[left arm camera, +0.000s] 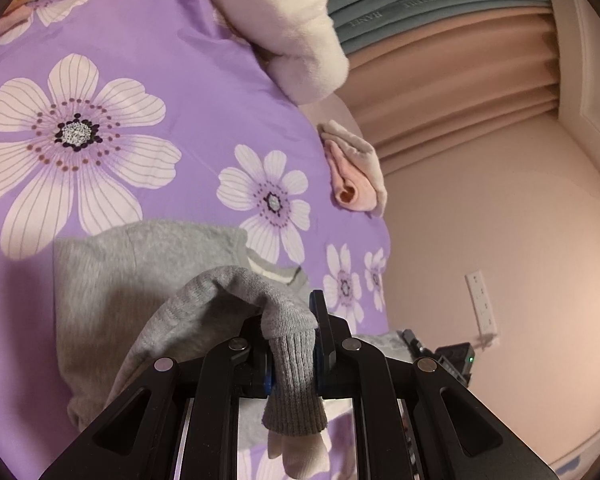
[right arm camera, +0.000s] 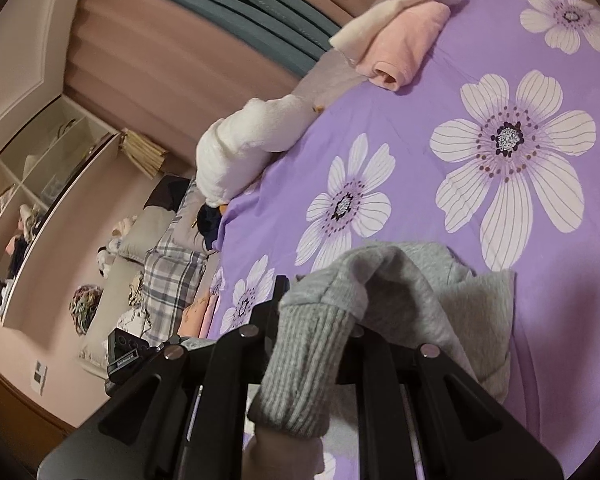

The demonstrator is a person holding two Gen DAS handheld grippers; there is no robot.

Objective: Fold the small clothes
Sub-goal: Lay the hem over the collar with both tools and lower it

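Up close, two black grippers each pinch part of a grey sweater over a bed with a purple, white-flowered cover.

From the left wrist, the left gripper is closed tight on a ribbed grey cuff, which hangs down between its jaws. The sleeve arches up from the grip and runs back to the sweater's body, which lies flat on the cover just ahead. A folded pink and cream garment sits near the bed's edge, further off. A white plush toy lies at the far side. Beyond the bed are a pale pink wall with a white wall plate and pleated curtains.

From the right wrist, the right gripper is nearly shut on the other ribbed cuff, which drapes over it and hides the jaws. The sweater's body bunches on the cover just beside it, fleecy lining showing. Plaid bedding lies beside the bed.
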